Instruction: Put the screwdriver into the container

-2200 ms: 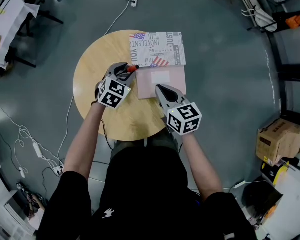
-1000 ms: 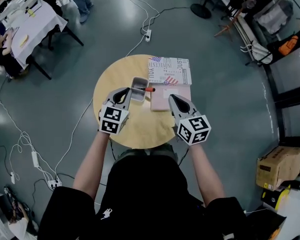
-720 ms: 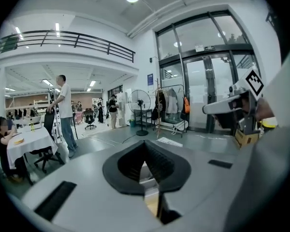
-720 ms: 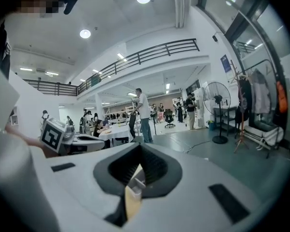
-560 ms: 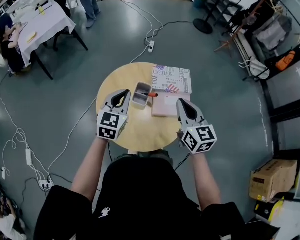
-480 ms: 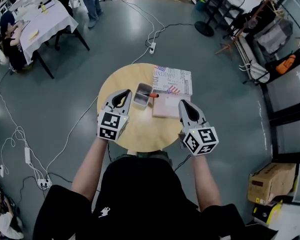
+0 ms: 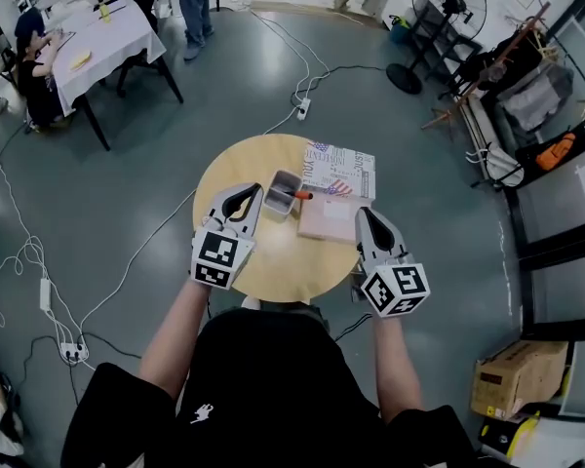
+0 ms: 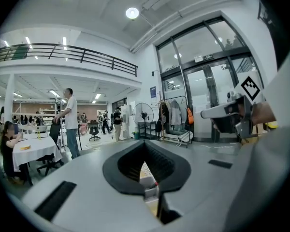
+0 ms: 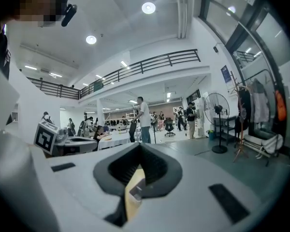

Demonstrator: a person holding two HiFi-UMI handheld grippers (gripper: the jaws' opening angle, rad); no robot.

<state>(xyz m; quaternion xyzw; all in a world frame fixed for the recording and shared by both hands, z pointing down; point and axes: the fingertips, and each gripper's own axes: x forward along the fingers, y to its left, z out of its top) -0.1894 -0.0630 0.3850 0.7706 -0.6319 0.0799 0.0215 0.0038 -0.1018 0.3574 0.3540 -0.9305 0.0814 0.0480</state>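
Left gripper (image 7: 245,197) and right gripper (image 7: 368,218) both have their jaws pressed together with nothing between them, each held in a hand over the near part of the round wooden table (image 7: 224,175). Just beyond the left one, the screwdriver (image 7: 299,195) lies in the small grey container (image 7: 274,189), its red handle poking over the rim toward a pink box (image 7: 330,220), which lies beside a printed box (image 7: 341,169)

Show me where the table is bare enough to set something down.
Bare wood lies left of the container, out to the rim of the table, and along the near edge below the pink board. Crowded: the far right, with printed box, board, container and screwdriver.
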